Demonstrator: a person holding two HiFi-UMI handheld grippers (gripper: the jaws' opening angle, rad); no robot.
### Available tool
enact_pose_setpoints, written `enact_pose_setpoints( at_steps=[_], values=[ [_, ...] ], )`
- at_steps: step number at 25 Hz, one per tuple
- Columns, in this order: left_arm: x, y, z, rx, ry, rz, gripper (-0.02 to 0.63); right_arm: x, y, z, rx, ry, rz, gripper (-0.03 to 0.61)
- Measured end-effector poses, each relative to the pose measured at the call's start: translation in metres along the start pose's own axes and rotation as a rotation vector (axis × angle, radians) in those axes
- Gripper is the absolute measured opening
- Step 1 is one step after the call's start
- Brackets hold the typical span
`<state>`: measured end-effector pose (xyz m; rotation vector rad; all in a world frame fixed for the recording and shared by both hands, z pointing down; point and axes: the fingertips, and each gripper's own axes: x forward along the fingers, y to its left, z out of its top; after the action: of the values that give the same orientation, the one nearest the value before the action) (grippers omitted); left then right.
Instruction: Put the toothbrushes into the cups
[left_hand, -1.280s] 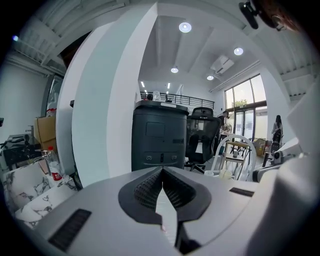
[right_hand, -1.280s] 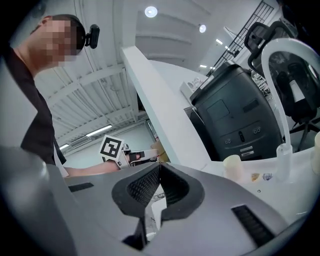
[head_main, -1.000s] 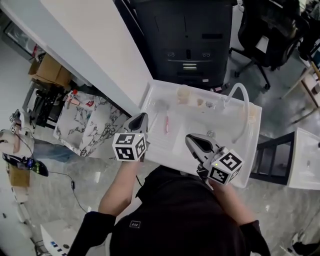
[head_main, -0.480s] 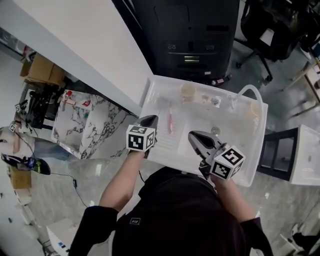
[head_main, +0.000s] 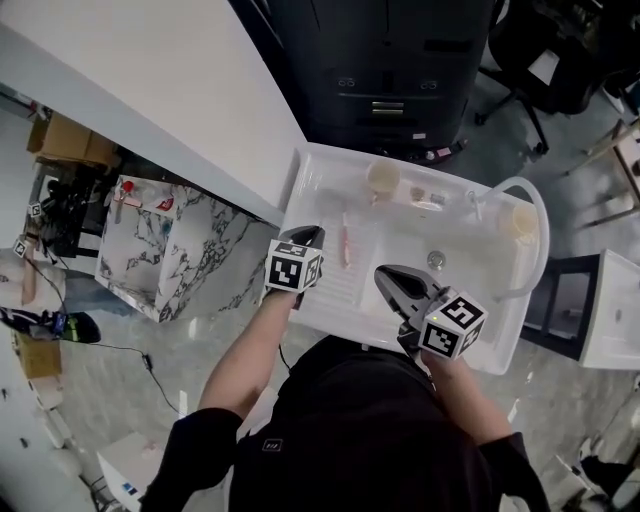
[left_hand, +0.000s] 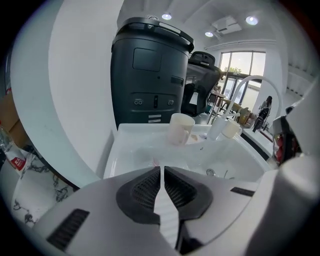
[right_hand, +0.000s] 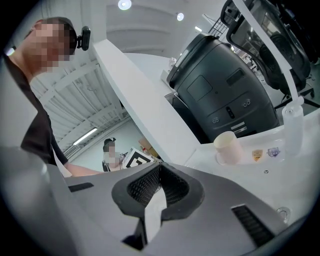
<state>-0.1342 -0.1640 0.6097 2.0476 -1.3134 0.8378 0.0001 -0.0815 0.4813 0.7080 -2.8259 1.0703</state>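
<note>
You get no brand to read here. The two small stickers on the back rim of the sink are too small to make out, and the only bold print is the square markers on your gripper cubes.

The pink toothbrush lies flat on the sink's ribbed left ledge, running front to back. Your left gripper is over that same ledge, with its tips just beside the brush on its left and not touching it (the left gripper view shows a sliver of pink just past the pads). Its jaws have just been opening and stand a crack apart with nothing between them.

Your right gripper is over the sink's front part beside the basin, clear of the brush, with its jaws pressed together on nothing.

A cream cup stands upright on the sink's back rim, beyond the brush's far end. A second cup stands at the sink's back right corner, under the arc of the white faucet hose.
</note>
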Motion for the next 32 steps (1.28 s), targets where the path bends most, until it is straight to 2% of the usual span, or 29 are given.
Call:
enact_pose_setpoints(
  at_steps=[4, 15, 19, 25, 32],
  values=[
    [0.02, 0.001, -0.018, 0.021, 0.074, -0.004, 0.072, 0.006, -0.005, -0.005, 0.023, 0.02, 0.003, 0.028],
    [0.067, 0.022, -0.057, 0.152, 0.28, 0.07, 0.109, 0.007, -0.006, -0.006, 0.03, 0.047, 0.016, 0.028],
    [0.073, 0.025, -0.062, 0.117, 0.299, 0.061, 0.107, 0.0, -0.009, -0.002, 0.033, 0.033, -0.001, 0.028],
    [0.081, 0.019, -0.067, 0.15, 0.347, 0.036, 0.084, -0.006, -0.013, -0.001, 0.056, 0.012, -0.023, 0.028],
    [0.089, 0.019, -0.067, 0.164, 0.378, 0.058, 0.084, -0.004, -0.012, -0.007, 0.078, 0.016, -0.034, 0.028]
  ],
)
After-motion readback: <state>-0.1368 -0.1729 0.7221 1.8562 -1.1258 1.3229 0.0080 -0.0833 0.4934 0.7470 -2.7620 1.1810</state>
